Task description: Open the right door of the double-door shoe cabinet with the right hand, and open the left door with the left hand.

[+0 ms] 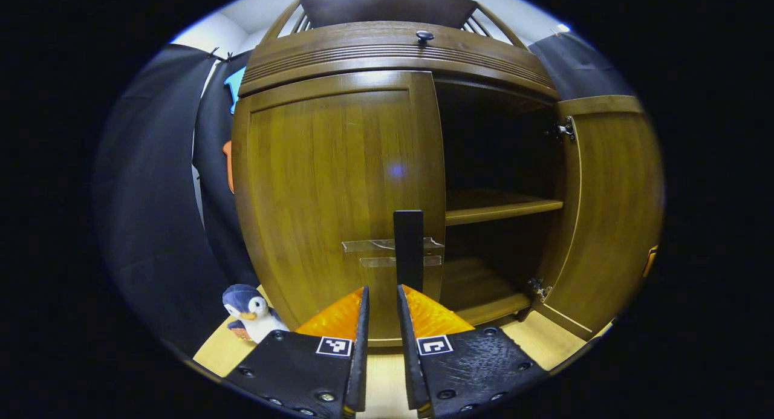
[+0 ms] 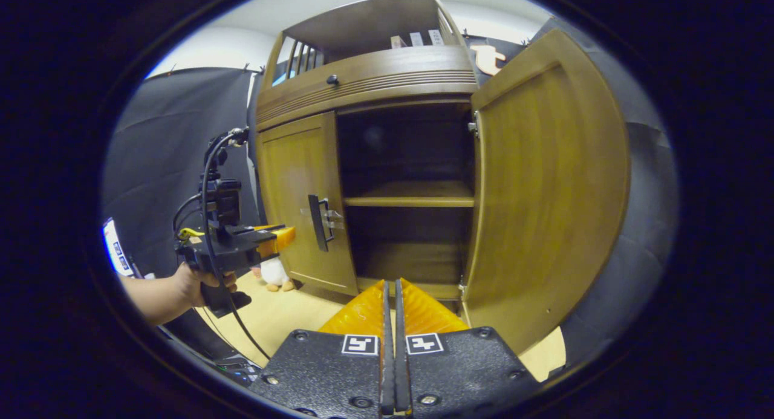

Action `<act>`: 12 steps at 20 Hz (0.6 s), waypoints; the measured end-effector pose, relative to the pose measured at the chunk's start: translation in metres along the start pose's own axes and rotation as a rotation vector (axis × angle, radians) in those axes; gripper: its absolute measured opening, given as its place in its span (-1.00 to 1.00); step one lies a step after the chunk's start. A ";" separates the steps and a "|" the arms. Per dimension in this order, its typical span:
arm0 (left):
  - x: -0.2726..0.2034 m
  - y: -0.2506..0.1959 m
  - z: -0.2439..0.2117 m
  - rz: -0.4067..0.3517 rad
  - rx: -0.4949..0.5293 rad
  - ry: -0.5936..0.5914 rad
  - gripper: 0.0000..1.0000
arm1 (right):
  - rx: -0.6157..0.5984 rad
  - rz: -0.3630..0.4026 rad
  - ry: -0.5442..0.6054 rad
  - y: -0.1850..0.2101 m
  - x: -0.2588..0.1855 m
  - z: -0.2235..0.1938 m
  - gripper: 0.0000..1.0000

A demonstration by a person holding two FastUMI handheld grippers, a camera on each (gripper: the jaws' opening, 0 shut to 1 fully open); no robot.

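Note:
The brown wooden shoe cabinet [image 1: 393,50] fills the left gripper view. Its left door [image 1: 326,195] is closed, with a dark upright handle [image 1: 408,240] near its inner edge. The right door [image 1: 611,213] is swung wide open. My left gripper [image 1: 381,289] is open by a narrow gap, short of the handle and slightly left of it. In the right gripper view, the right gripper [image 2: 391,283] is shut on nothing, back from the open right door [image 2: 544,183]. The left gripper [image 2: 281,233] hangs a little before the handle [image 2: 318,222], held by a hand [image 2: 199,283].
Inside the open half are a shelf [image 1: 496,204] and a dark bottom compartment. A small penguin plush [image 1: 251,313] sits on the pale wooden floor by the cabinet's left corner. A drawer knob [image 1: 424,35] sits above the doors. Black cloth hangs on both sides.

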State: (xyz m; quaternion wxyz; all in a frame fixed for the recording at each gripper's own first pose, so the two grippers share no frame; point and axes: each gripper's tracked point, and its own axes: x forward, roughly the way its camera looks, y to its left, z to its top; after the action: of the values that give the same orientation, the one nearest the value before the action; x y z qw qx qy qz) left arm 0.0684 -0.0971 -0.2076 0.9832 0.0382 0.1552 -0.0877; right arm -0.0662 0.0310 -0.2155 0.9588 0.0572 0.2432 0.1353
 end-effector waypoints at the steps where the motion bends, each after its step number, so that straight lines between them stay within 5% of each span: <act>1: 0.001 -0.004 0.001 -0.011 0.009 -0.004 -0.41 | -0.008 0.004 -0.001 0.001 0.001 0.001 -0.92; 7: 0.029 -0.017 0.006 -0.021 -0.016 -0.003 -0.51 | 0.002 -0.032 0.009 -0.015 -0.008 -0.005 -0.93; 12: 0.061 -0.022 0.001 -0.065 -0.086 0.053 0.41 | 0.029 -0.080 0.016 -0.033 -0.011 -0.008 -0.93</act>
State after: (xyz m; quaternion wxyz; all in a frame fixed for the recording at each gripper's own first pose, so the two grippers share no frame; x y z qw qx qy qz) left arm 0.1214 -0.1289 -0.2265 0.9762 -0.0067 0.1859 -0.1117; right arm -0.0717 -0.0034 -0.2239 0.9606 0.0603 0.2548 0.0937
